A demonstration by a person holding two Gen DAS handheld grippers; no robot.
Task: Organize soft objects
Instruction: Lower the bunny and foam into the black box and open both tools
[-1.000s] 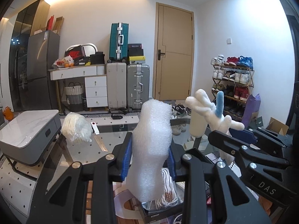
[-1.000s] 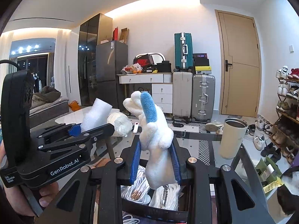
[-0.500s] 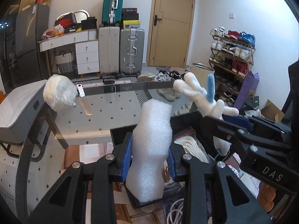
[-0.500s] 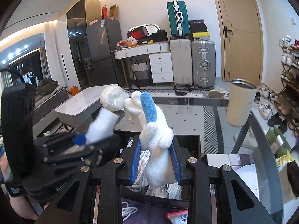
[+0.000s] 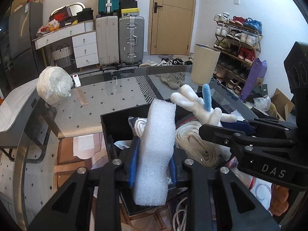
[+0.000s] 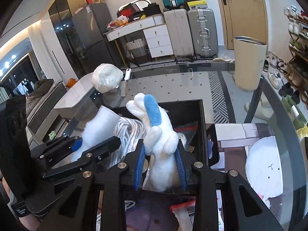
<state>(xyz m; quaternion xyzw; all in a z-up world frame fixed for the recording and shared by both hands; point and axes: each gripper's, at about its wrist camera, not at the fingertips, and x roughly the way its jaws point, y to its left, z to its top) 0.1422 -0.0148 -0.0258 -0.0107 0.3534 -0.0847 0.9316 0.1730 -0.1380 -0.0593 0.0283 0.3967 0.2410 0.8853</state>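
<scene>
Left claw (image 5: 153, 170) closing, right claw (image 6: 160, 170) clamped

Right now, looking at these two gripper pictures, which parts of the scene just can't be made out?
- Floor of the black open-topped box: both views, covered by white rope coils and the grippers.
- Lower end of the white foam block: left view, cut off below the left gripper, whose jaws are closing on it.
- Print on the red-topped plastic bag: right view, blurred.
- Contents of the cream tumbler: both views, wall hides them.
</scene>
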